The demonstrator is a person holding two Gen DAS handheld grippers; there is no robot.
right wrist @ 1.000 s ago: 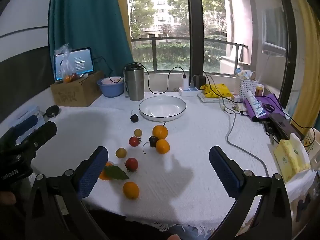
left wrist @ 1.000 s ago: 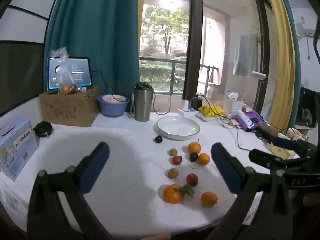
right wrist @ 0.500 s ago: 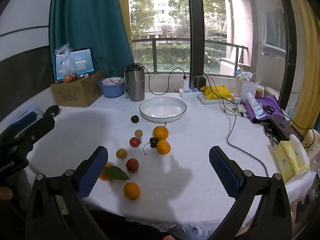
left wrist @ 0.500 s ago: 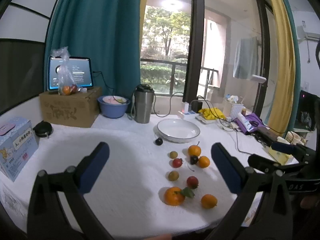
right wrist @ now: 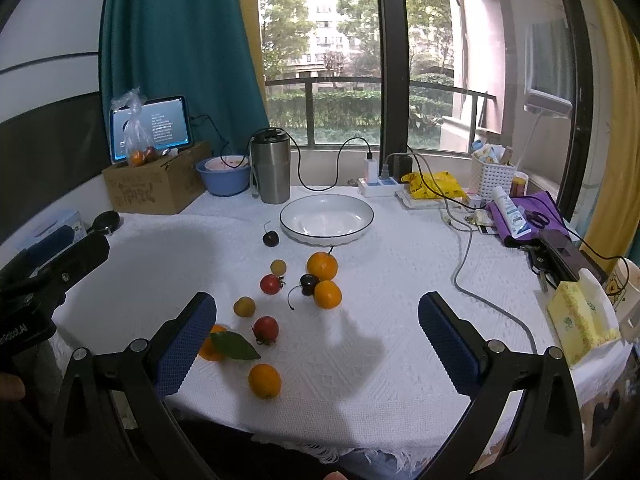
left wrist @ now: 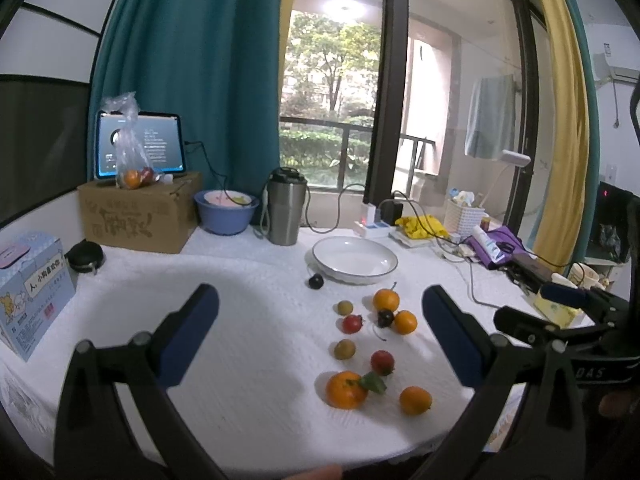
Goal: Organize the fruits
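Note:
Several small fruits lie loose on the white tablecloth: oranges (right wrist: 322,265), a leafed orange (left wrist: 346,389), red fruits (right wrist: 266,328), yellowish ones (right wrist: 244,306) and dark cherries (right wrist: 270,238). An empty white plate (right wrist: 296,229) stands behind them and also shows in the left wrist view (left wrist: 356,276). My left gripper (left wrist: 320,320) is open and empty, above the table's near left. My right gripper (right wrist: 316,324) is open and empty, above the near edge, with the fruits between and ahead of its fingers.
A steel tumbler (right wrist: 272,172), blue bowl (right wrist: 223,174) and cardboard box (right wrist: 154,188) with a tablet and bagged fruit stand at the back. Cables, a power strip (right wrist: 378,188), basket, purple bag and tissue pack (right wrist: 580,320) crowd the right side. A blue carton (left wrist: 30,284) sits left.
Both grippers have drifted slightly; the views shifted a little while the fruits and plate stayed in place. Both stay open.

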